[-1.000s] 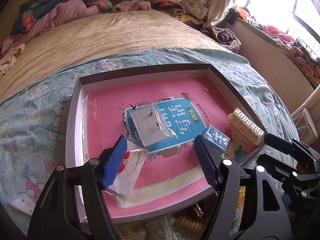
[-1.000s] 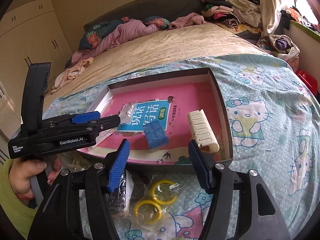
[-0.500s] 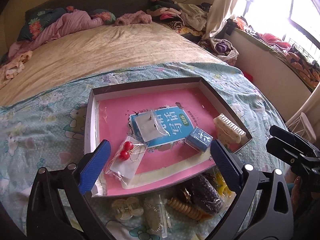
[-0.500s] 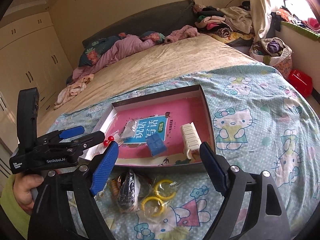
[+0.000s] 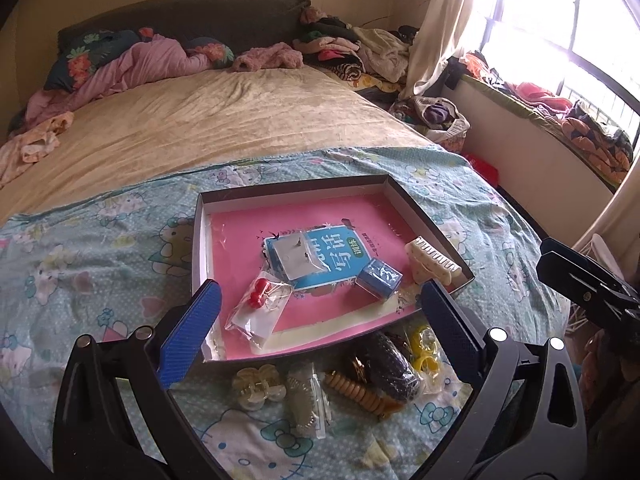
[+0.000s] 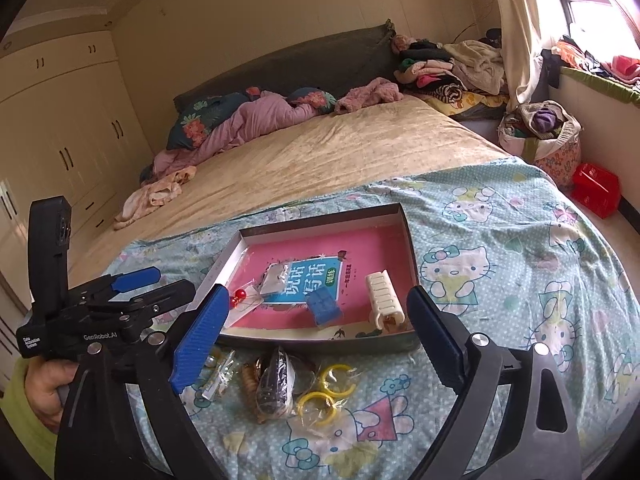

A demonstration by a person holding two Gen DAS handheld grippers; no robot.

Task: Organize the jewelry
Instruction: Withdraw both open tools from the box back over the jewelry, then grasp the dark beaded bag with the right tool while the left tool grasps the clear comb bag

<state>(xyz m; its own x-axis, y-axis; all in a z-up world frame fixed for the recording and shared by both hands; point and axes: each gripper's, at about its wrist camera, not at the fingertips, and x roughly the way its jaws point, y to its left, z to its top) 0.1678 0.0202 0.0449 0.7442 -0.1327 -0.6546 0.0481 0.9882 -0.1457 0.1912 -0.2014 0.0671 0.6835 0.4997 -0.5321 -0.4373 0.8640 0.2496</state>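
Both the left gripper [image 5: 316,324] and right gripper [image 6: 318,340] hover with jaws spread wide and empty above a shallow pink-lined cardboard tray [image 5: 424,216] on the bed. Between tray and grippers lie loose pieces, among them yellow plastic rings in a clear crinkly sleeve [image 6: 324,396]; they look light and slippery, best pinched by the sleeve's edge.

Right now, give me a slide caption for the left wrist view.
Open left tongs hover over the tray, bagged red-bead earrings inside, more bagged jewelry waiting on the bedspread.

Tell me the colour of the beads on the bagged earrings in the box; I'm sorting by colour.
Red: two round beads on the bagged earrings, clearest in the left wrist view.
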